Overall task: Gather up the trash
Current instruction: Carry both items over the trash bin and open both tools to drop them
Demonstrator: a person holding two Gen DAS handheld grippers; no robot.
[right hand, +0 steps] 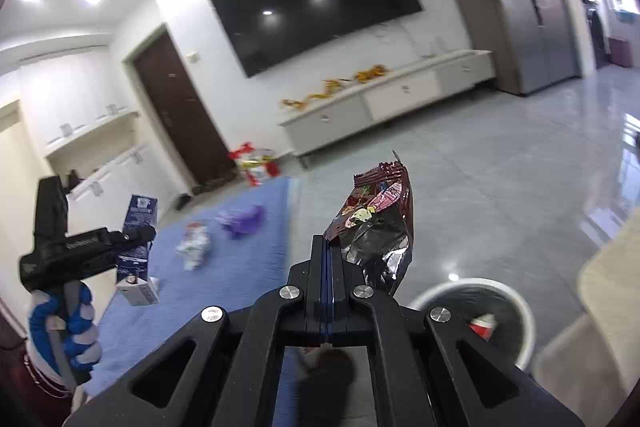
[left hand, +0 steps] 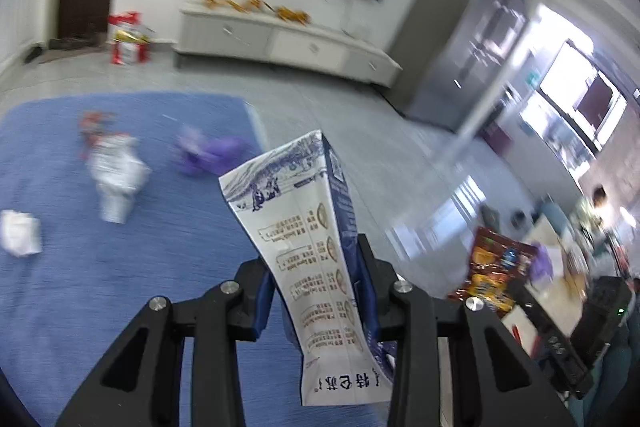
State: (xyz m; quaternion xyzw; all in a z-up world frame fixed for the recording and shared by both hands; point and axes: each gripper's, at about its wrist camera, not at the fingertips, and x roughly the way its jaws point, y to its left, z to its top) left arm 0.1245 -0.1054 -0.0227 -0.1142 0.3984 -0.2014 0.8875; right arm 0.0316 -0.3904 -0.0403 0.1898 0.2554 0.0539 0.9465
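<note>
My left gripper (left hand: 316,267) is shut on a crushed white-and-blue milk carton (left hand: 308,247) and holds it up above the blue rug (left hand: 60,307). My right gripper (right hand: 327,247) is shut on a dark red snack wrapper (right hand: 376,227), held in the air to the left of the white trash bin (right hand: 516,307). The left gripper with its carton (right hand: 136,227) also shows at the left of the right wrist view. The wrapper (left hand: 492,267) shows at the right of the left wrist view. On the rug lie a crumpled white packet (left hand: 116,175), a purple wrapper (left hand: 208,155) and a white paper ball (left hand: 20,231).
The bin holds a dark liner and a red-and-white item (right hand: 484,325). A low white TV cabinet (right hand: 384,103) stands against the far wall under a large dark screen (right hand: 312,19). A red gift bag (right hand: 256,163) sits by the brown door. Grey tiled floor surrounds the rug.
</note>
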